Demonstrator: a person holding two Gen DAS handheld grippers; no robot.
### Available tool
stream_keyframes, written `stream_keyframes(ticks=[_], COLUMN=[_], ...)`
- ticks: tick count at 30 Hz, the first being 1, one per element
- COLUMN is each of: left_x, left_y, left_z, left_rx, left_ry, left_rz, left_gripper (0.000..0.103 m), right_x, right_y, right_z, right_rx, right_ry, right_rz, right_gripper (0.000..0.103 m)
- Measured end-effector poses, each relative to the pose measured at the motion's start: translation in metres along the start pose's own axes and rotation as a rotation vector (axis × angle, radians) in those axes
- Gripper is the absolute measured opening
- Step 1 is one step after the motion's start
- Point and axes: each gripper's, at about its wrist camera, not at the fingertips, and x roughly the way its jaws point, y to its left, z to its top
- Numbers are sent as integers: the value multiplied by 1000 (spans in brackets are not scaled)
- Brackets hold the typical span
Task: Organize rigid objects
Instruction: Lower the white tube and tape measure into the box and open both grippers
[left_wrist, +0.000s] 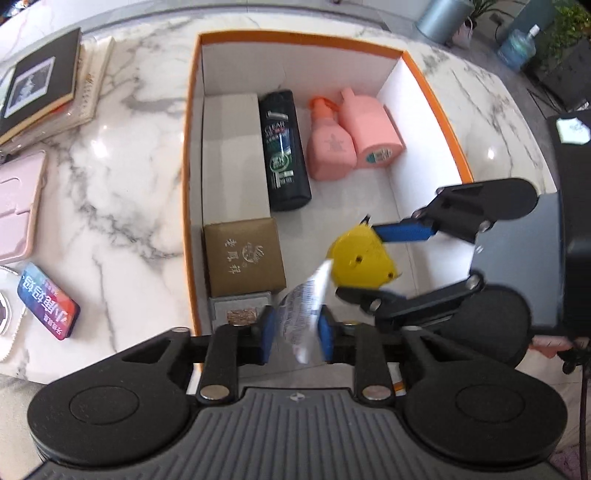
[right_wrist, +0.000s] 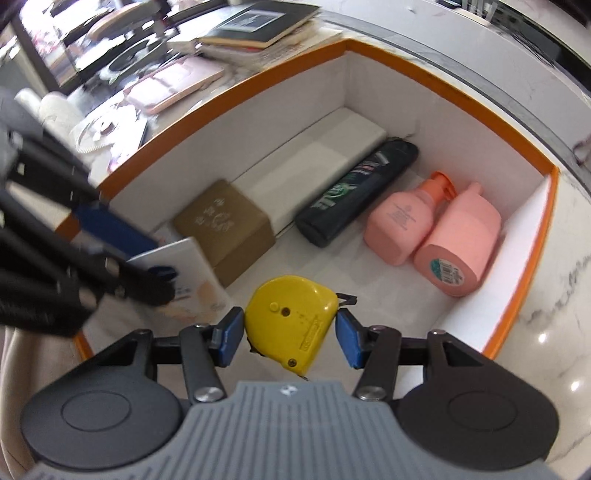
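An orange-rimmed white box (left_wrist: 195, 110) (right_wrist: 258, 77) holds a long white box (left_wrist: 234, 155), a black shampoo bottle (left_wrist: 284, 151) (right_wrist: 354, 192), two pink bottles (left_wrist: 330, 151) (left_wrist: 373, 125) (right_wrist: 399, 221) and a brown box (left_wrist: 243, 256) (right_wrist: 225, 225). My left gripper (left_wrist: 297, 328) is shut on a white printed tube (left_wrist: 304, 314) (right_wrist: 192, 273) above the box's near end. My right gripper (right_wrist: 290, 338) (left_wrist: 364, 258) is around a yellow tape measure (right_wrist: 291, 321) (left_wrist: 360, 260), over the box; its pads (right_wrist: 231, 338) stand slightly apart from the case.
On the marble counter (left_wrist: 122, 177) left of the box lie stacked books (left_wrist: 40, 85) (right_wrist: 258, 26), a pink case (left_wrist: 18, 210) (right_wrist: 173, 85) and a colourful tin (left_wrist: 48, 299). A small grey box (left_wrist: 240, 308) sits at the box's near wall.
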Motion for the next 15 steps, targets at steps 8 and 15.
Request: stream_keyframes(ticks=[8, 15], left_x=[-8, -7], left_y=[0, 3], left_z=[0, 0], left_rx=[-42, -68], left_ry=[-11, -25], left_rz=[-42, -63], left_gripper=[10, 11], right_x=[16, 24], right_y=[11, 9], right_z=[10, 10], right_rx=[-5, 18], right_ry=[39, 69], right_rz=[88, 98], right_gripper=[55, 55])
